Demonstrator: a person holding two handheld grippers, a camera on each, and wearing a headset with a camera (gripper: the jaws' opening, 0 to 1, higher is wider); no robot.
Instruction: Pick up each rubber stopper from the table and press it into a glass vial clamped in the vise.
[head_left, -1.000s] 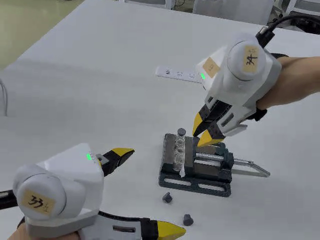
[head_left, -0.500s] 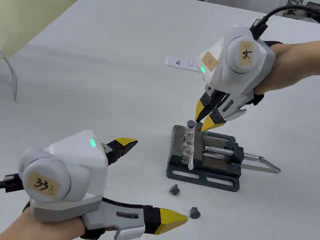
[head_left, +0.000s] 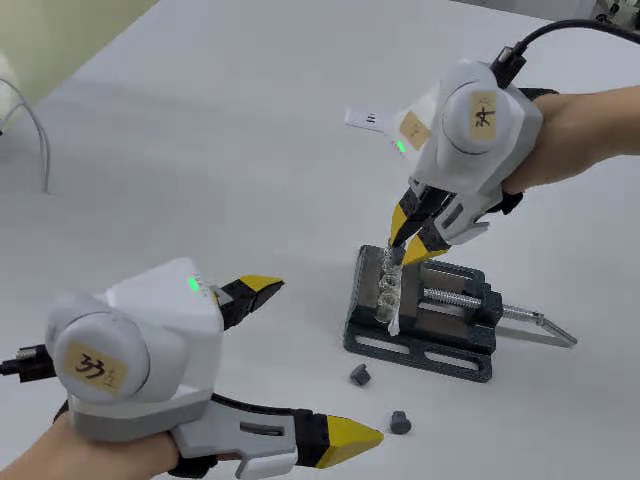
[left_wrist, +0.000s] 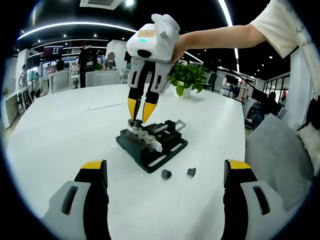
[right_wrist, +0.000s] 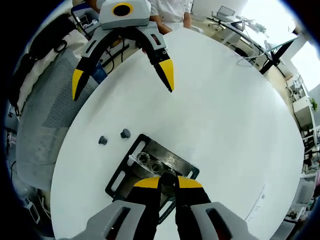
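- Over the vise (head_left: 420, 330) in the head view, the right gripper (head_left: 408, 243) has its tips at the far end of the vial row (head_left: 388, 290); two loose stoppers (head_left: 360, 375) lie on the surface (head_left: 200, 150) near the vise, and the left gripper (head_left: 315, 362) hovers spread and empty.
- Left gripper view: its own jaws gape wide, with both loose stoppers on the surface ahead.
- Right gripper view: jaws nearly together pinch a dark stopper (right_wrist: 168, 179) over the end vial; two neighbouring vials (right_wrist: 145, 159) look open, so one insertion seems underway and two remain.

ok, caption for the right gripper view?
Right gripper holds a rubber stopper over vials clamped in the vise; left gripper hovers open.
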